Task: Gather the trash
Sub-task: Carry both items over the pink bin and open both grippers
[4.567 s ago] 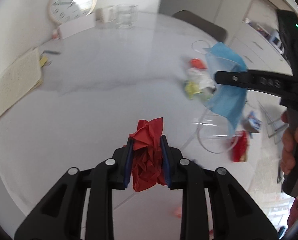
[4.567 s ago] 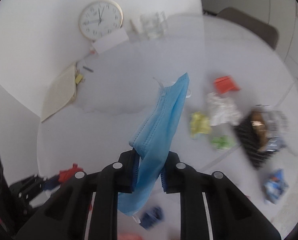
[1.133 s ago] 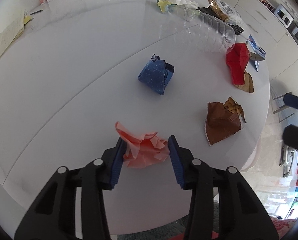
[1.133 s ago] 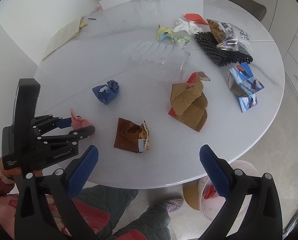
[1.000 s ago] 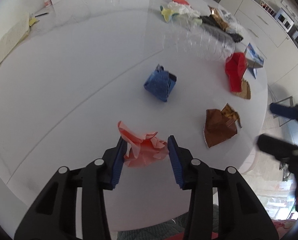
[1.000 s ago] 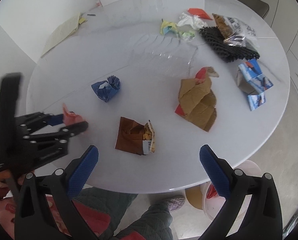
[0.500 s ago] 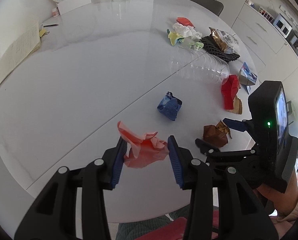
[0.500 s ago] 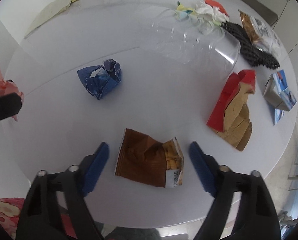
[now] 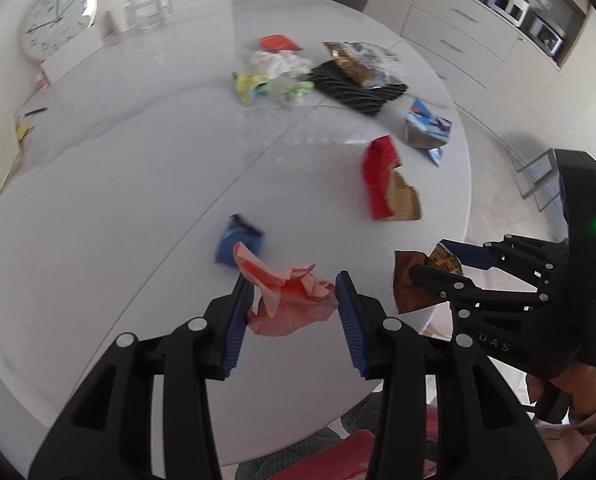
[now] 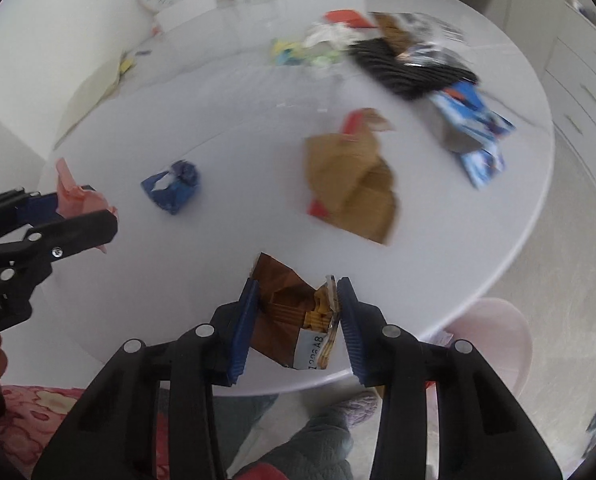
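The brown snack wrapper [image 10: 289,312] sits pinched in the right gripper [image 10: 295,312], whose jaws have just been closing on it, over the round white table's [image 10: 498,216] near rim; the pink bin [image 10: 494,340] waits just beyond that rim (below, rightward). The left gripper [image 9: 293,312] clamps crumpled pink paper [image 9: 289,300], farther from that rim.

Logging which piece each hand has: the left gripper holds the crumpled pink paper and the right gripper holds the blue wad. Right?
Not quite. The right gripper holds the brown snack wrapper; the blue wad lies on the table, per the right wrist view. The left gripper does hold the crumpled pink paper.
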Demonstrator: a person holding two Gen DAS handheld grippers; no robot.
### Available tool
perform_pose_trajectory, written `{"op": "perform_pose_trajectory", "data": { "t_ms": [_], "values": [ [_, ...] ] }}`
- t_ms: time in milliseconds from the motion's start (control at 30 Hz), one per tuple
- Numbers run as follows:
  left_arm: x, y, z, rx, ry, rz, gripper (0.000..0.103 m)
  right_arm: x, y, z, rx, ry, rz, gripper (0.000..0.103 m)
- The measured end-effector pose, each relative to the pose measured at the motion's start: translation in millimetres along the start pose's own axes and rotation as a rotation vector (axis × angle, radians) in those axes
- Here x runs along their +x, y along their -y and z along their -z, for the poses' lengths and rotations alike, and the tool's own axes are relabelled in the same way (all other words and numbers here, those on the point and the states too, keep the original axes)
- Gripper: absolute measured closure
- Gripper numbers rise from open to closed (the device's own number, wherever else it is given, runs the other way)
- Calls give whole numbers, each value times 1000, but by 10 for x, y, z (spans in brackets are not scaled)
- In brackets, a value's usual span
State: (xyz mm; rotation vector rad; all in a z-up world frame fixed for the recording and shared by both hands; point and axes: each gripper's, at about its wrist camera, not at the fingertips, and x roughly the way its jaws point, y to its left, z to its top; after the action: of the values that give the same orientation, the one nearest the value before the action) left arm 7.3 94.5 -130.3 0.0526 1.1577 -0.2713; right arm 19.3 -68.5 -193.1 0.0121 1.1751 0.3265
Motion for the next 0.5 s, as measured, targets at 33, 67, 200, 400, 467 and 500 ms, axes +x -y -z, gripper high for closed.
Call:
{"op": "perform_pose_trajectory", "data": {
  "t_ms": [33,67,200,400,467,500],
  "values": [
    [18,44,-27,-5,-2,10,61,-18,71,11,13,7,-4,63],
    [37,106,-58,-9,-8,19,61,-66,140,33,35,22,-20,63],
    [26,401,-148,60,3,34,61,-278,447,124,100,68,-5,63],
    [112,1130,-255,198,-10,132,61,-622,1217,476,215,87,149,63],
    [162,1388,-270,242,-17,155,61,-617,1534,689,272,59,187,63],
    [194,1517,-273,262,-23,168,61,-603,1648,769,291,45,199,63]
  ]
}}
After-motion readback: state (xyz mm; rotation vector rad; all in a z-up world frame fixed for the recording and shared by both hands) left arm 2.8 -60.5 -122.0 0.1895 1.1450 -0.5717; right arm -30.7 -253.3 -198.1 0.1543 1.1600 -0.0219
